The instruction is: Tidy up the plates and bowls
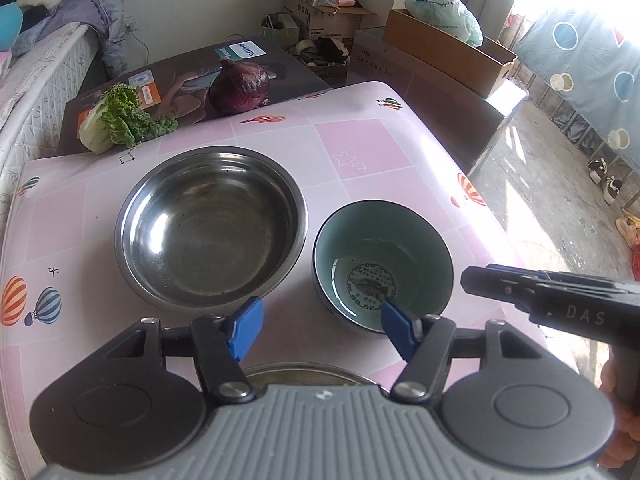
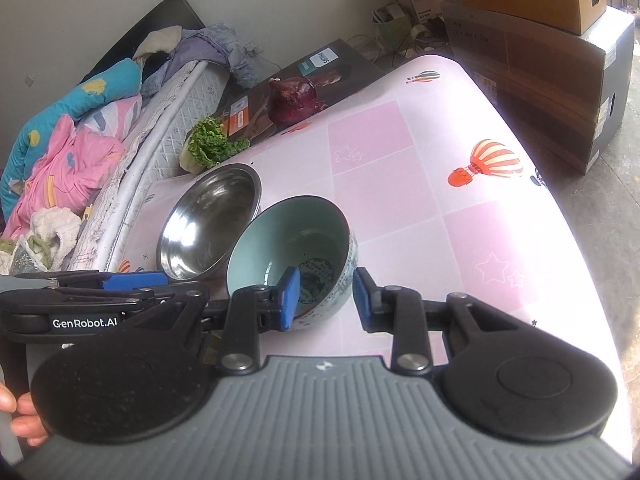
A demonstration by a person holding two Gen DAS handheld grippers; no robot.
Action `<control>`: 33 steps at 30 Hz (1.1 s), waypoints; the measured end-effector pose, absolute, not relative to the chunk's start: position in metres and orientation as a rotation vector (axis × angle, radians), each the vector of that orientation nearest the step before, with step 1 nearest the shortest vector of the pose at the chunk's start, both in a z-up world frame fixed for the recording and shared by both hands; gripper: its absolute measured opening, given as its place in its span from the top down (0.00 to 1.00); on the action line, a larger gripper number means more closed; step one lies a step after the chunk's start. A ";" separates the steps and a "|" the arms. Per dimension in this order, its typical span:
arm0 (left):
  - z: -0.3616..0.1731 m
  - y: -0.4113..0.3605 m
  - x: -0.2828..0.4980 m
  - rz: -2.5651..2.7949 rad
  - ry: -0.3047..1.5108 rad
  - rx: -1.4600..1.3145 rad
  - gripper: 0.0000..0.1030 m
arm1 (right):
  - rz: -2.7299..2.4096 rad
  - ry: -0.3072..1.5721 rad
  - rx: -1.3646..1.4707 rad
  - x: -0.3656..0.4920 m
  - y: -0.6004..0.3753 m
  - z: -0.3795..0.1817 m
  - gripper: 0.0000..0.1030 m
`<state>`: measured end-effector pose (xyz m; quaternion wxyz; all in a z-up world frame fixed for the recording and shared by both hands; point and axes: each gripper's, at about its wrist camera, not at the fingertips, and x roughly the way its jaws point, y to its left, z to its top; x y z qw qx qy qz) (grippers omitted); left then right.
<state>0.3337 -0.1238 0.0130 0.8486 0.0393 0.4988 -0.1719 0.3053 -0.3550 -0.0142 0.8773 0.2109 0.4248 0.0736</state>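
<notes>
— Steel bowl (image 1: 210, 226) and green bowl (image 1: 382, 264) sat side by side mid-table (image 1: 360, 148)?
— Yes. Right gripper (image 2: 326, 294) straddled the green bowl's rim, released; left gripper (image 1: 316, 330) gaped, empty.

At frame centre a steel bowl (image 1: 212, 226) sits on the pink balloon-print tablecloth (image 1: 360, 144), with a teal-lined ceramic bowl (image 1: 382, 266) just beside it to the right. The left gripper (image 1: 320, 326) fills the bottom, its blue fingers (image 1: 246, 326) spread wide; a metal rim (image 1: 304, 374) peeks between them. The right gripper (image 1: 560, 296) enters from the right edge. At upper left lie a leafy green (image 1: 120, 118) and a red onion (image 1: 240, 86) on a dark Philips box (image 1: 192, 76)
</notes>
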 end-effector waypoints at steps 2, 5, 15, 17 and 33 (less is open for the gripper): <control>0.008 -0.132 0.336 -0.363 1.053 0.106 0.40 | 0.148 0.891 0.438 0.313 -0.354 -0.019 0.72; 0.001 -0.143 0.339 -0.370 1.066 0.129 0.46 | 0.140 0.894 0.436 0.323 -0.355 -0.025 0.72; -0.016 -0.157 0.352 -0.347 1.116 0.145 0.63 | 0.133 0.923 0.428 0.348 -0.353 -0.043 0.73; -0.018 -0.157 0.354 -0.340 1.125 0.143 0.65 | 0.140 0.929 0.430 0.350 -0.351 -0.047 0.74; -0.018 -0.163 0.349 -0.341 1.118 0.177 0.65 | 0.189 0.950 0.439 0.355 -0.346 -0.053 0.75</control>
